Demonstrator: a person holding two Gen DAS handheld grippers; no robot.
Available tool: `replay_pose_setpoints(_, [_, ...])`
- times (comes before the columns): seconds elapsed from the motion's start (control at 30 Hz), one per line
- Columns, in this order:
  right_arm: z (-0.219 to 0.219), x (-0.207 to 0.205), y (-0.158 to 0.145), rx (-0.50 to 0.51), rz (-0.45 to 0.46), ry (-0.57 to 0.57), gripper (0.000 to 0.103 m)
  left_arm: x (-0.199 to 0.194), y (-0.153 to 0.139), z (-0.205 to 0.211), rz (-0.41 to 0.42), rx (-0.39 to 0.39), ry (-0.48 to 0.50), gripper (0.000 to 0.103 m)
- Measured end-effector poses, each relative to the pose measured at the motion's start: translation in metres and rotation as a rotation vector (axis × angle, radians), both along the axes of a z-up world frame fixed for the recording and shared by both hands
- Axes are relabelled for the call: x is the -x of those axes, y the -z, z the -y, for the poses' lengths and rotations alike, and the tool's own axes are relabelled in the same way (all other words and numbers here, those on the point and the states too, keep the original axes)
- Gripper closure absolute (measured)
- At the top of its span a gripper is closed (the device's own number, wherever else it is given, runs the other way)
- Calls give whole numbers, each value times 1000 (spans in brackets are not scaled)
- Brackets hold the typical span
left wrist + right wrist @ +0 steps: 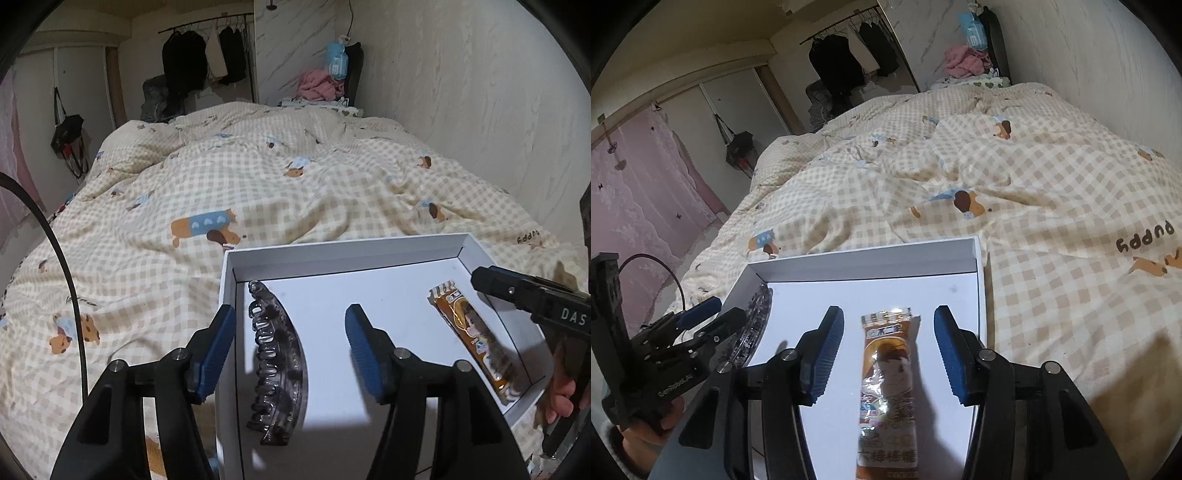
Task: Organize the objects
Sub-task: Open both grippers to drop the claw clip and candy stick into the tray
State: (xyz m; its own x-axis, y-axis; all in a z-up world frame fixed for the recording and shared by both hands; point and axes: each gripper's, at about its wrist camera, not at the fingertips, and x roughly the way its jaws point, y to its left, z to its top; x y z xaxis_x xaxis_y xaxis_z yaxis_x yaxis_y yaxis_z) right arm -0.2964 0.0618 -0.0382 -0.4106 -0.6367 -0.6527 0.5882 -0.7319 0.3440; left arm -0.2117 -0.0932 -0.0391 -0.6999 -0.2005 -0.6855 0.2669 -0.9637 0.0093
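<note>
Smoky translucent hair claw point(277, 363), toothed

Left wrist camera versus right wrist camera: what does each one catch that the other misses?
Only the left wrist view shows the whole hair claw clip between the open left hand-held gripper. Only the right wrist view shows the pink curtain and the printing at the snack packet's near end. Both show the white box, packet, checked duvet and hanging clothes.

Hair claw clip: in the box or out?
In: the hair claw clip lies flat on the white box floor, by its left wall.
</note>
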Motion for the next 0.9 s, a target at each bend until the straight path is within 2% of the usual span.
replay_pose_setpoints(0.17, [-5, 1, -4, 45, 2, 4, 51, -4, -6, 4, -28, -10, -15, 35])
replay_pose_setpoints(0.23, [-11, -1, -9, 78, -9, 5, 51, -9, -15, 7, -68, 22, -34, 35])
replay_pose_setpoints(0.27, [-15, -3, -13, 96, -17, 8, 51, -15, -22, 11, -107, 13, -40, 34])
replay_pose_setpoints(0.4, [-29, -5, -40, 170, -20, -24, 51, -30, -45, 27, -200, -77, -37, 31])
replay_pose_setpoints(0.5, [-36, -10, -68, 179, -43, -69, 51, -40, -66, 33, -218, -77, -37, 31])
replay_pose_setpoints(0.53, [-38, -14, -81, 168, -70, -89, 51, -45, -75, 33, -227, -61, -35, 31])
replay_pose_setpoints(0.6, [-40, -23, -99, 148, -113, -120, 51, -60, -93, 31, -259, 20, -50, 31])
replay_pose_setpoints(0.67, [-45, -34, -117, 142, -147, -150, 51, -75, -114, 24, -280, 158, -90, 31])
replay_pose_setpoints(0.73, [-52, -49, -132, 145, -170, -178, 51, -90, -130, 17, -279, 245, -95, 31])
replay_pose_setpoints(0.83, [-66, -72, -148, 163, -188, -204, 51, -115, -153, 6, -285, 321, -58, 31])
replay_pose_setpoints(0.9, [-75, -87, -157, 180, -194, -220, 51, -133, -164, 0, -292, 342, -31, 30])
